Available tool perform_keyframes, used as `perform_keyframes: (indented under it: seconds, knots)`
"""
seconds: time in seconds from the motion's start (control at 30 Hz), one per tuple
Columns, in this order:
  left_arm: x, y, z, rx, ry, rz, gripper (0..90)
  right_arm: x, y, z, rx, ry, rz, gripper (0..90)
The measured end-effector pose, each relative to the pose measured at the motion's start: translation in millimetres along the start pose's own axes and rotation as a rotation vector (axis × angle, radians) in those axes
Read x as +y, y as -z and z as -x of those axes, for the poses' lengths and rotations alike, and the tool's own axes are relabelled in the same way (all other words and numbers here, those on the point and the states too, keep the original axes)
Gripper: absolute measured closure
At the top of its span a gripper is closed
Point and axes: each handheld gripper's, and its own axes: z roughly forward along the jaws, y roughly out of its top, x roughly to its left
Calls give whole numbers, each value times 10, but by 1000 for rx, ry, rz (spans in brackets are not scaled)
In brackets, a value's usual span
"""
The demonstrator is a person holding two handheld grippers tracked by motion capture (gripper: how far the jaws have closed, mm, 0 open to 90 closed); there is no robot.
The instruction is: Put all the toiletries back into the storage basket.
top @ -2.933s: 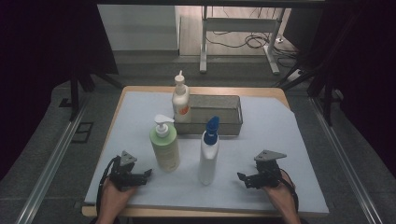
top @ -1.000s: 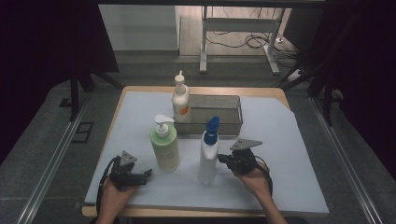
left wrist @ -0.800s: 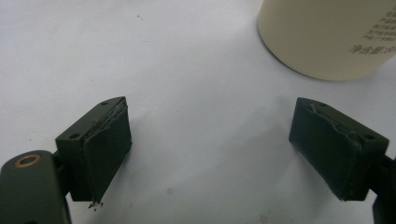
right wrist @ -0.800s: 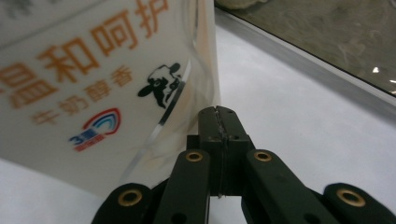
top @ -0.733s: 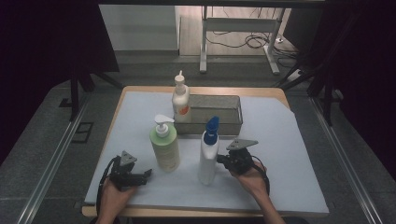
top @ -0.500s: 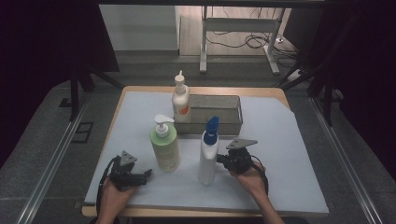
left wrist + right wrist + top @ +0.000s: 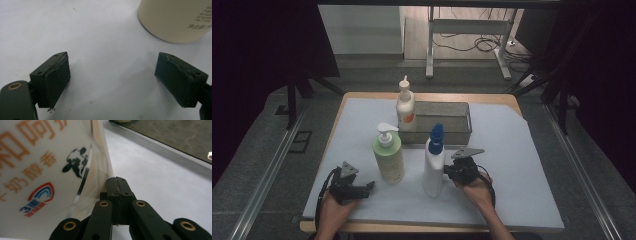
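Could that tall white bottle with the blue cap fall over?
Maybe. The right gripper is shut, its fingers pressed together right beside the white bottle, not around it. A sideways nudge could tip something so tall and narrow. If it fell left, it might knock the green pump bottle standing close by.

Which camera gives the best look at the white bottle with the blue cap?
The high view: the white bottle stands there whole, cap included. The right gripper view shows its printed label close up.
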Motion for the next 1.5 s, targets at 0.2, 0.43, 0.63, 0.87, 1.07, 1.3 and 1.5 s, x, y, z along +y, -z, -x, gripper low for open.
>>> perform_keyframes:
  seconds: [0.2,0.43,0.63,0.87,1.07,1.3,1.5]
  knots:
    - [0,0,0,0,0,0,126,13,-47,3,8,-5,0,893]
    - [0,0,0,0,0,0,127,51,-97,13,38,-15,-2,893]
    - [0,0,0,0,0,0,126,91,-131,6,50,-16,0,893]
    - [0,0,-1,0,0,0,126,97,-168,33,44,-20,-9,893]
    - [0,0,-1,-1,1,0,126,120,-203,39,44,-17,-12,893]
    - [0,0,0,0,0,0,126,136,-252,45,44,-19,-11,893]
    - [0,0,0,0,0,0,126,142,-262,52,47,-11,-8,892]
